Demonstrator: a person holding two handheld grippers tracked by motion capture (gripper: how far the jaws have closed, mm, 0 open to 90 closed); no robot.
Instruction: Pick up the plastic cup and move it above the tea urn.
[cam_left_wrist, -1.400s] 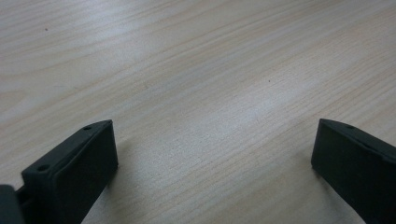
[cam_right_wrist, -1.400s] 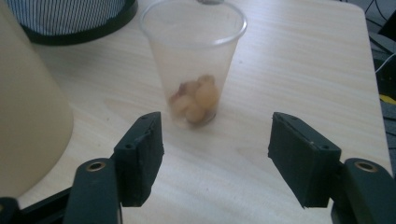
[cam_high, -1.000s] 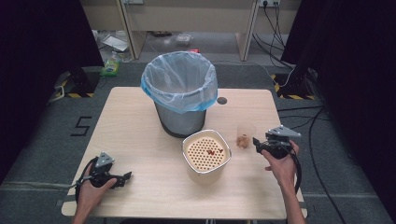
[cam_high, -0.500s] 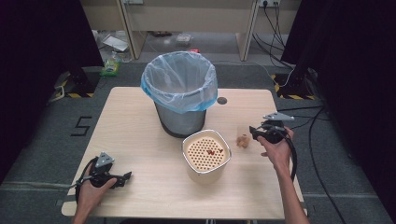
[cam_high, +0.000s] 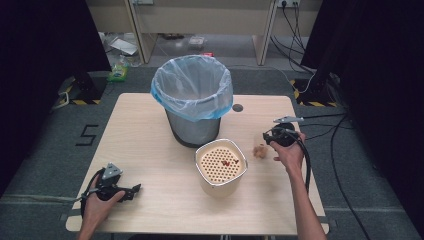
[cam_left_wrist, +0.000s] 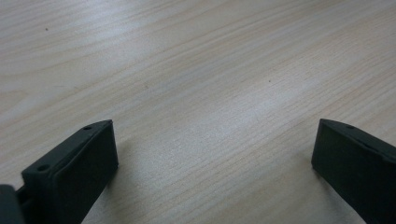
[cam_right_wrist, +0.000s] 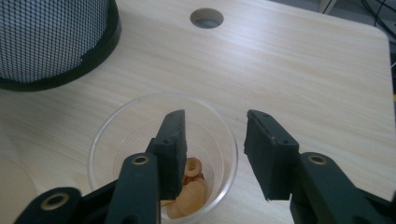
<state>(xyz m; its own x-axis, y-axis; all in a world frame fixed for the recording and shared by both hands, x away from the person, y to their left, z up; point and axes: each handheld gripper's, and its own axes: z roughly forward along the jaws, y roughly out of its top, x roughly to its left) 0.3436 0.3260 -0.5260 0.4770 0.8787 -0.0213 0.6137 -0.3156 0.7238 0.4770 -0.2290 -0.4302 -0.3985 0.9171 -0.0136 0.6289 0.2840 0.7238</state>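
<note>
A clear plastic cup (cam_right_wrist: 140, 126) with a few tan ring-shaped snack pieces (cam_right_wrist: 191, 186) stands on the wooden table, right of the white bowl (cam_high: 201, 156). In the high view the cup (cam_high: 259, 150) is a small tan spot. My right gripper (cam_right_wrist: 215, 122) straddles the cup's rim, one jaw inside and one outside. The jaws have just been closing with the cup's wall between them, and a gap still shows at both pads. My left gripper (cam_high: 134, 190) rests open on the table near its front left corner, nothing between its jaws (cam_left_wrist: 215, 140).
A mesh bin (cam_high: 192, 125) lined with a blue bag stands mid-table behind the bowl, and its base (cam_right_wrist: 51, 42) is near the cup. The bowl holds a perforated insert with small red bits (cam_high: 227, 162). A round cable hole (cam_high: 237, 107) lies behind the cup.
My right hand has moved away from the person and slightly left, up to the cup, and its jaws have narrowed around the cup's rim. The left hand and the cup have stayed put.
</note>
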